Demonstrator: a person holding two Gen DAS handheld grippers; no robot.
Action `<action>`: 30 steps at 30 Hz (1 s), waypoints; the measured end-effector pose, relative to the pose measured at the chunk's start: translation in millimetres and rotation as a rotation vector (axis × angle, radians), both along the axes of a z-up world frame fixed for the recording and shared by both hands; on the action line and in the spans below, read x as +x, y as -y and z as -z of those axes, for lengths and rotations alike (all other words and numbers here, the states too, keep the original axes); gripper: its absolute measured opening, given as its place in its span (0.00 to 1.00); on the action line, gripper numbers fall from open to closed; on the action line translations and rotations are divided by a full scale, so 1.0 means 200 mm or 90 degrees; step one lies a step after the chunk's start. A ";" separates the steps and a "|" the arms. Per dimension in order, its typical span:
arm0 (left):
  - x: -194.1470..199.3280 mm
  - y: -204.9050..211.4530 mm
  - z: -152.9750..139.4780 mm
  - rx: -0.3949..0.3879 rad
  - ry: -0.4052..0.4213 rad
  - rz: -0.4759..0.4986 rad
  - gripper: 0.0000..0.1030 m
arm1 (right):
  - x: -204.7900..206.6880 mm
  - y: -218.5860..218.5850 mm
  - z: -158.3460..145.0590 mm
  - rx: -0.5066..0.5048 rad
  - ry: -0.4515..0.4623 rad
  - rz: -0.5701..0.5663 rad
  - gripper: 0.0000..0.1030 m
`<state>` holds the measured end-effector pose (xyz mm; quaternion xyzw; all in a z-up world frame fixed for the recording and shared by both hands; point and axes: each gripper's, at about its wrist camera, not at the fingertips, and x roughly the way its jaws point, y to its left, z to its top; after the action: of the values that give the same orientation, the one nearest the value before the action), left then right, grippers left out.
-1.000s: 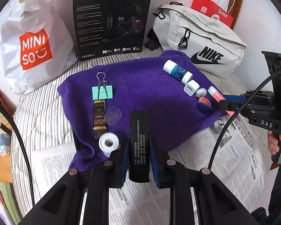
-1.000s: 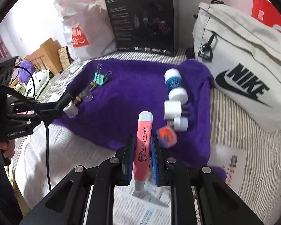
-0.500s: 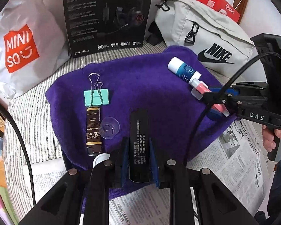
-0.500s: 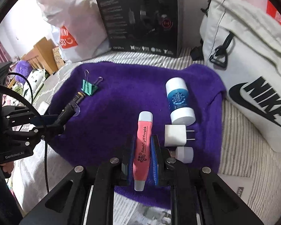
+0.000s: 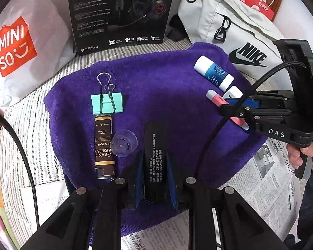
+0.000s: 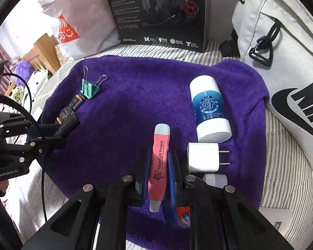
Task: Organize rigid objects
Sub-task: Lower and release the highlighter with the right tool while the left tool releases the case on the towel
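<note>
In the left wrist view my left gripper [image 5: 155,166] is shut on a black stick box [image 5: 155,145] with white print, low over the purple towel [image 5: 156,79]. Left of it lie a brown Grand Reserve tube [image 5: 104,145], a clear cap [image 5: 124,142] and a mint binder clip [image 5: 106,104]. My right gripper [image 6: 158,166] is shut on a pink flashlight pen [image 6: 159,156]. Beside it lie a white charger plug [image 6: 203,157], a blue-and-white bottle [image 6: 209,108] and a small white cap [image 6: 216,180]. An orange-and-blue item [image 6: 182,214] shows under the right finger.
A black headset box [image 5: 121,14], a white Miniso bag [image 5: 16,45] and a grey Nike bag [image 5: 235,35] stand along the back. Newspaper [image 5: 265,183] covers the striped sheet in front of the towel. A hand [image 5: 306,156] grips the right tool's handle.
Both grippers have moved forward and lower over the towel, each still holding its item. The white tape roll has dropped out of the left view.
</note>
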<state>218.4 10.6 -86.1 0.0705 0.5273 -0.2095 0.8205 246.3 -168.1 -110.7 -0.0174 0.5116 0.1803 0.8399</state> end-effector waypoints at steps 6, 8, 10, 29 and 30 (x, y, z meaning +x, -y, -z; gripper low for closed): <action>0.02 0.01 0.03 0.012 -0.011 -0.001 0.20 | 0.01 0.00 0.02 -0.010 0.001 -0.002 0.16; 0.03 0.01 0.03 0.015 -0.012 0.001 0.20 | 0.01 0.00 0.02 -0.007 0.001 -0.004 0.16; 0.04 0.01 0.04 0.024 -0.012 -0.001 0.20 | 0.01 0.00 0.02 -0.006 0.001 -0.005 0.16; 0.05 0.03 0.06 0.028 -0.018 0.012 0.21 | 0.00 0.00 0.02 -0.013 0.010 -0.023 0.16; 0.05 0.02 0.06 0.026 -0.020 0.014 0.21 | 0.00 0.00 0.02 -0.014 0.010 -0.024 0.16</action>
<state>228.6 5.7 -97.6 0.0894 0.5435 -0.2087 0.8081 247.1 -168.1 -115.5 -0.0378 0.5062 0.1906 0.8402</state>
